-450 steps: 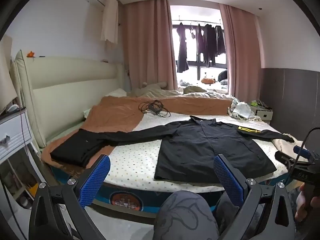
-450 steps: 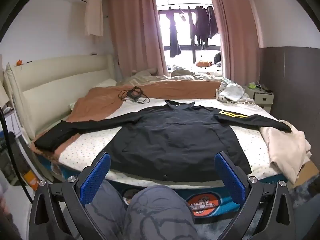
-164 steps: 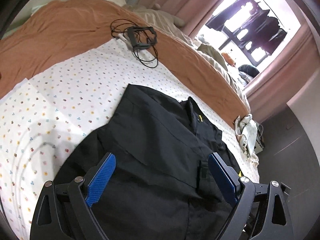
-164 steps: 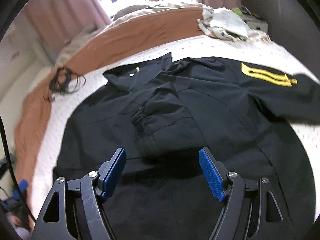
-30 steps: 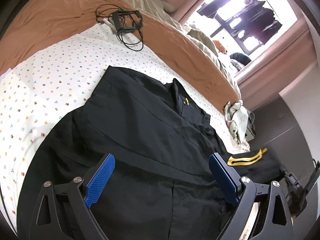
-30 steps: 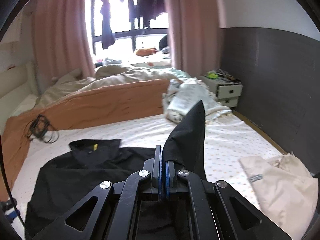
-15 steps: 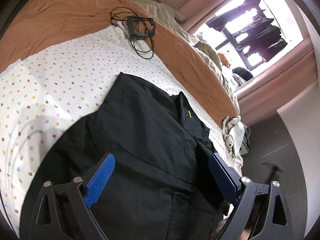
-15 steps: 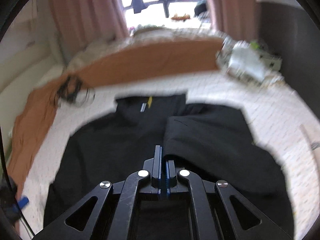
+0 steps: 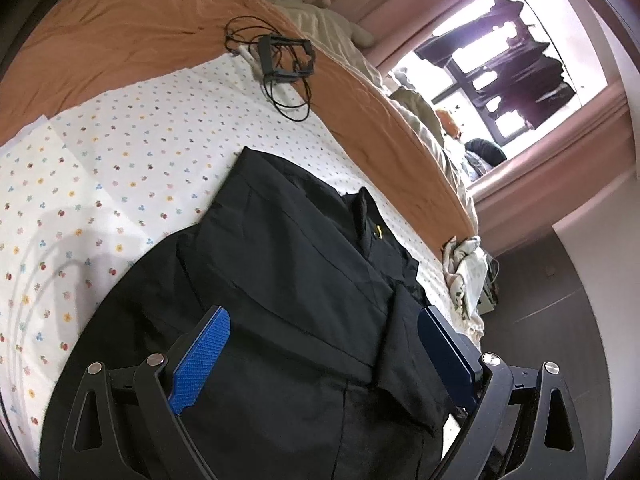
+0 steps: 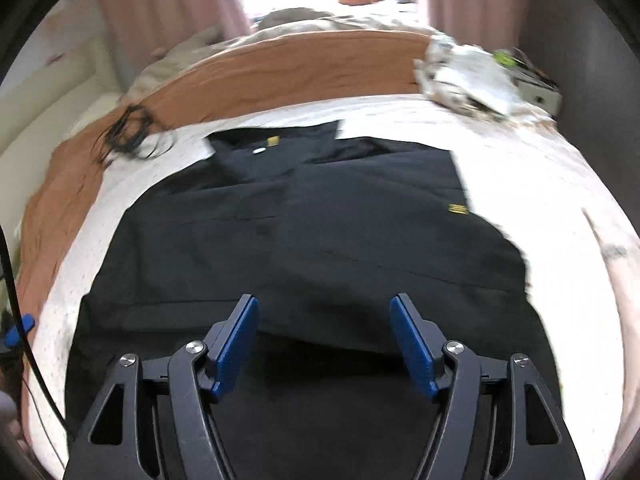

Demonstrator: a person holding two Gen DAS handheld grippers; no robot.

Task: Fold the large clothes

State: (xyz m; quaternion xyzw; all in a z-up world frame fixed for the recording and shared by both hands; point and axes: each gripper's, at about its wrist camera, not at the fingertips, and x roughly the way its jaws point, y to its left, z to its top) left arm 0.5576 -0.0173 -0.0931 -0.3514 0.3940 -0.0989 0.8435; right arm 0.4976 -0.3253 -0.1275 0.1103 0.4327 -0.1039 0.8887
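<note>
Two hand-held grippers hover over a black jacket (image 10: 360, 240): the left hand-held gripper (image 9: 324, 356) gapes empty, while the right hand-held gripper (image 10: 324, 344) is opening, nothing between its pads. The jacket lies flat on the bed's dotted sheet (image 9: 120, 140), sleeves folded inward, near a cable tangle (image 9: 284, 60).

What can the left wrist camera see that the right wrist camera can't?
Only the left wrist view shows the dark clothes hanging in the bright window and the left tongs, open. Only the right wrist view shows the small yellow patch on the folded-in sleeve and the right tongs, opening with nothing between them. Both show the black jacket, the tangled black cable and the orange-brown blanket.
</note>
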